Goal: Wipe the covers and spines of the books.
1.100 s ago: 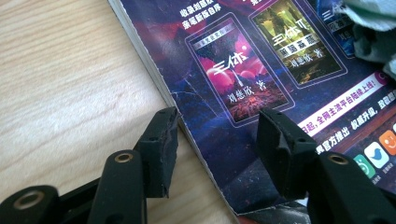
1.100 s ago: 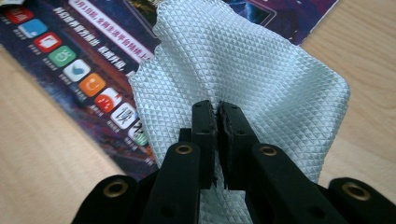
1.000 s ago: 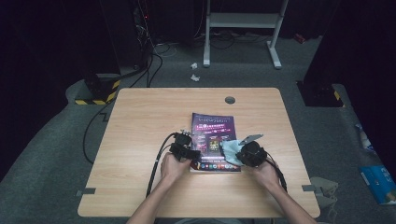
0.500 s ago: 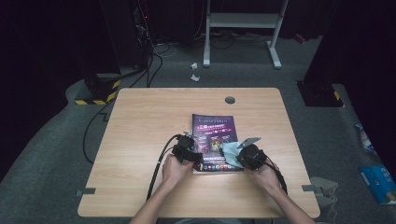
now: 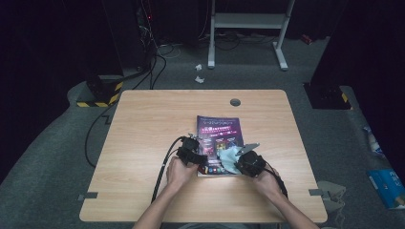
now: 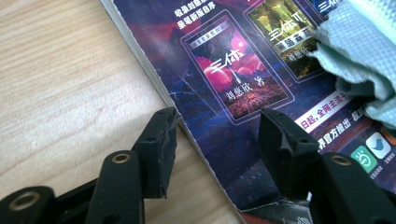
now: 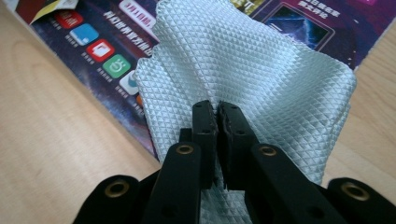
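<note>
Right gripper view: the pale green cloth (image 7: pixel 261 65), diamond-textured, was pinched in a fold between the closed jaws of the right gripper (image 7: pixel 217 116); it spread out fan-like over the near part of the magazine (image 7: pixel 79 42), and its lower edge was cut off behind the jaws. The cloth hid most of the cover there. Coloured app-style icons and a small white label were visible at the cover's corner, the characters on them too small to read.

Left gripper view: the left gripper (image 6: pixel 217 128) stood open, holding nothing, one jaw over the bare table (image 6: pixel 60 84) and the other over the cover, straddling the magazine's near edge. Whether the jaw tips touched the paper could not be told. The cover showed framed dark-purple book pictures with Chinese titles; one read "三体" with "刘慈欣 著" below it. A pink strip of text beside it ran out under the cloth and was only partly legible.

High view: the magazine lay flat near the middle of the table, towards the person's side, both hands at its near edge with the cloth on its near right part. A round grommet hole (image 5: pixel 235 102) sat in the table beyond it. Black cables (image 5: pixel 165 164) trailed from the left gripper. The surrounding floor was dark; a metal stand (image 5: pixel 248 28) stood behind the table.
</note>
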The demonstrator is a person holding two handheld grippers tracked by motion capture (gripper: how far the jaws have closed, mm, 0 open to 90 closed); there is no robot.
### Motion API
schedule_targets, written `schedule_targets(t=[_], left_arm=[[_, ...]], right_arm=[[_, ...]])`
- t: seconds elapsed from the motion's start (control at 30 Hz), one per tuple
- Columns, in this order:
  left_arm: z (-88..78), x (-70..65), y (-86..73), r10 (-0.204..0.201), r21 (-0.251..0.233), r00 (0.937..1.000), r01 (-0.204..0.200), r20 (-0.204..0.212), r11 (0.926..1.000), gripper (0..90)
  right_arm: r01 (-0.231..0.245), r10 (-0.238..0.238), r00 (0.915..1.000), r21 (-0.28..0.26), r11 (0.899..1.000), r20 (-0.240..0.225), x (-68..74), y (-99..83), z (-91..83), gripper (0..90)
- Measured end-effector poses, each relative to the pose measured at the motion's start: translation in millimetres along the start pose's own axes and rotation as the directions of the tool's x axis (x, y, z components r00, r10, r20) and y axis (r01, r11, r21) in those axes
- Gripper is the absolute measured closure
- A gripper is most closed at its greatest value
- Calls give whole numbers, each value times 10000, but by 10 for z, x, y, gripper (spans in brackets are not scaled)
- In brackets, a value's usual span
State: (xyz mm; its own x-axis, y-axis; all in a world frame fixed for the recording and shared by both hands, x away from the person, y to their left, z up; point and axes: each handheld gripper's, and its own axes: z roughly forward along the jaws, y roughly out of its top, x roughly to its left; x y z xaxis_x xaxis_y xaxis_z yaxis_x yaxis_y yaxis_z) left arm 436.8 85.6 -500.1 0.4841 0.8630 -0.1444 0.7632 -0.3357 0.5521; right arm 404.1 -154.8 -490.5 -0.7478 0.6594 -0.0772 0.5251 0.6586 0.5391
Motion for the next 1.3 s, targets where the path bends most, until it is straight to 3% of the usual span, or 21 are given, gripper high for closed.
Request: schedule_targets(t=[0.1,0.3,0.43,0.6,0.77,0.9,1.07,1.2,1.3], left_arm=[[37,-13,73,70,159,9999,-69,-97,9998,467],[38,13,100,27,327,9997,-35,236,9995,459],[-18,57,35,71,427,9990,-89,436,9990,456],[-29,60,14,151,387,9987,-169,477,9991,478],[-24,53,24,346,434,9984,-365,443,9984,480],[-21,58,18,455,373,9979,-472,461,9982,476],[-20,60,8,476,277,9978,-489,472,9984,474],[-19,58,9,455,278,9978,-469,477,9985,474],[-19,56,20,402,367,9980,-420,489,9984,474]], right_arm=[[-146,145,9998,69,9999,166,-97,34,27,855],[-626,620,9977,235,9978,260,-256,65,40,855],[-828,820,9963,297,9961,243,-241,-24,-36,854],[-554,551,9984,320,9980,111,-153,-53,-70,854],[164,-156,9984,153,9997,-536,159,125,39,854],[578,-569,9964,128,9982,-624,293,227,98,855],[299,-280,9964,218,9993,-804,198,180,67,855],[-205,222,9985,355,9992,-492,32,15,-38,855],[-88,103,9993,438,9990,-352,52,30,-36,855]])
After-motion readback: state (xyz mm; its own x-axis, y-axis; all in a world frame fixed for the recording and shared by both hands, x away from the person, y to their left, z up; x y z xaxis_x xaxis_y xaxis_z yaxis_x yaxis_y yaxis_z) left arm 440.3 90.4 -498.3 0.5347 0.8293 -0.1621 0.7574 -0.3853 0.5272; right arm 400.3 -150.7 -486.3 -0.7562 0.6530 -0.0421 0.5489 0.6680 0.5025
